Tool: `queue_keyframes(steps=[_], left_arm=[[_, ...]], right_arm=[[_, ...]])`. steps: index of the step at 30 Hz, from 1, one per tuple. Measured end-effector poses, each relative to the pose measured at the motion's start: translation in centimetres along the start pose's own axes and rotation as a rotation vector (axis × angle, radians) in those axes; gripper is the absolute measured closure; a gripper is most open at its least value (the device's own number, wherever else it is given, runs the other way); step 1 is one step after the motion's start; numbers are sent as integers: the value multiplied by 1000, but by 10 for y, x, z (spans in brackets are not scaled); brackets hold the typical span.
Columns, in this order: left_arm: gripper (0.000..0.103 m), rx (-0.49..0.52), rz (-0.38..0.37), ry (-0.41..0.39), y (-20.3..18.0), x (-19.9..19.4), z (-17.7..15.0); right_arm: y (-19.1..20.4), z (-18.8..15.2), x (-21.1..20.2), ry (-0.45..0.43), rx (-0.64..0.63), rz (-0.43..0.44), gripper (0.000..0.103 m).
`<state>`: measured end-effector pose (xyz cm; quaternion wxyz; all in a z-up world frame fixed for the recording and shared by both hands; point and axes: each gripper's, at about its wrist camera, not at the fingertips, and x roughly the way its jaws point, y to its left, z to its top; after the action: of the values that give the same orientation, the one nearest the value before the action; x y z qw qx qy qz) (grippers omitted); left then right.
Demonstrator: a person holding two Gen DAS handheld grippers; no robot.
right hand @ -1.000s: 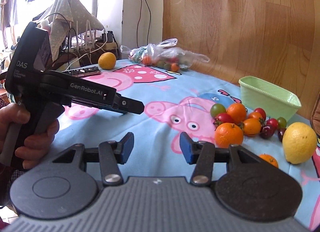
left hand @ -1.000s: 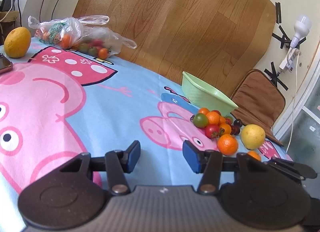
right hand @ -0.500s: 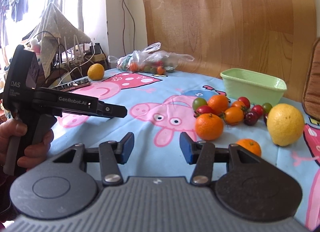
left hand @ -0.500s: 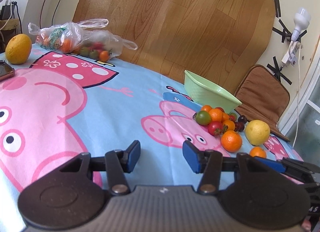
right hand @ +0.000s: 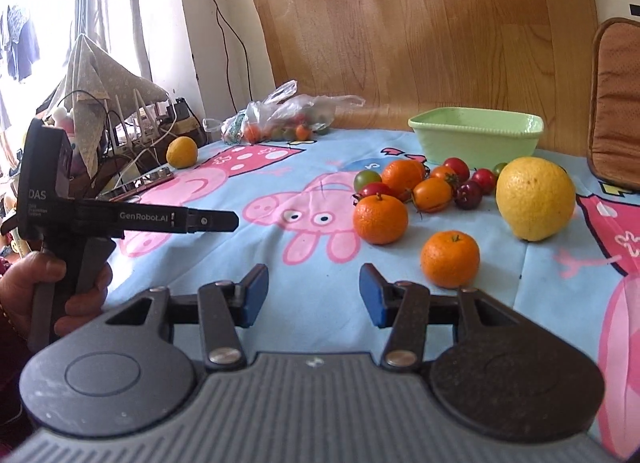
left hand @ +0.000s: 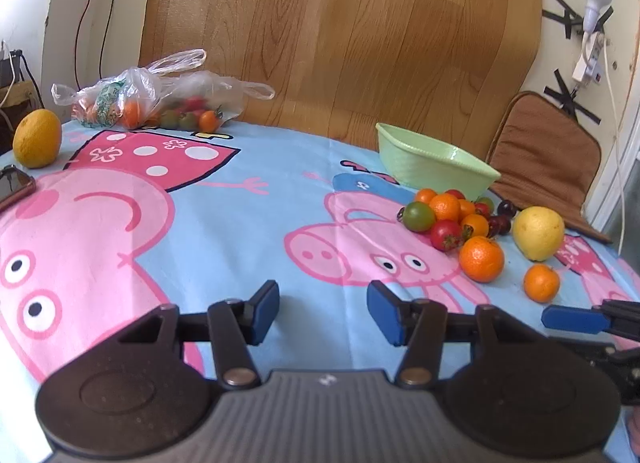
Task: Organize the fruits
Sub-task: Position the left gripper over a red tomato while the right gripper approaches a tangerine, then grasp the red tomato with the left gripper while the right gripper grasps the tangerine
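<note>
Closing in on the fruit pile with both tools.
We've swung nearer; right gripper and left gripper gape empty, small orange at one o'clock.

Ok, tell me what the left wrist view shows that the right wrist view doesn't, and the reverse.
Only the left wrist view shows the white bulb and power strip taped to the wall, and the left gripper from behind, open and empty.

Only the right wrist view shows the person's hand holding the left gripper's handle, the window and the cloth-covered clutter, plus the right gripper, open.

Both show the green bowl, the fruit pile, the big yellow fruit, the plastic bag and the brown cushion.
</note>
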<state>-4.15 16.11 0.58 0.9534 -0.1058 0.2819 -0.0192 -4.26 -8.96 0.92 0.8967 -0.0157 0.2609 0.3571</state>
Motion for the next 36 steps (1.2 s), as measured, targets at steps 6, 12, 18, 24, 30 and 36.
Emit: queue_keyframes(steps=[6, 12, 18, 24, 30, 36], left_arm=[[53, -63, -146, 7, -12, 15, 26], [61, -42, -262, 82, -39, 55, 51], [66, -101, -336, 206, -50, 96, 60], [73, -155, -326, 217, -46, 112, 61], [74, -128, -304, 176, -38, 81, 46], [74, -173, -308, 170, -22, 57, 38]], right_arm=[[-32, 2, 4, 41, 34, -125, 53], [-35, 11, 14, 46, -5, -155, 51], [-14, 19, 38, 43, -127, -166, 51], [-21, 30, 48, 36, -127, -201, 50], [-12, 21, 29, -3, -175, -178, 51], [-9, 24, 45, 55, -159, -144, 51]])
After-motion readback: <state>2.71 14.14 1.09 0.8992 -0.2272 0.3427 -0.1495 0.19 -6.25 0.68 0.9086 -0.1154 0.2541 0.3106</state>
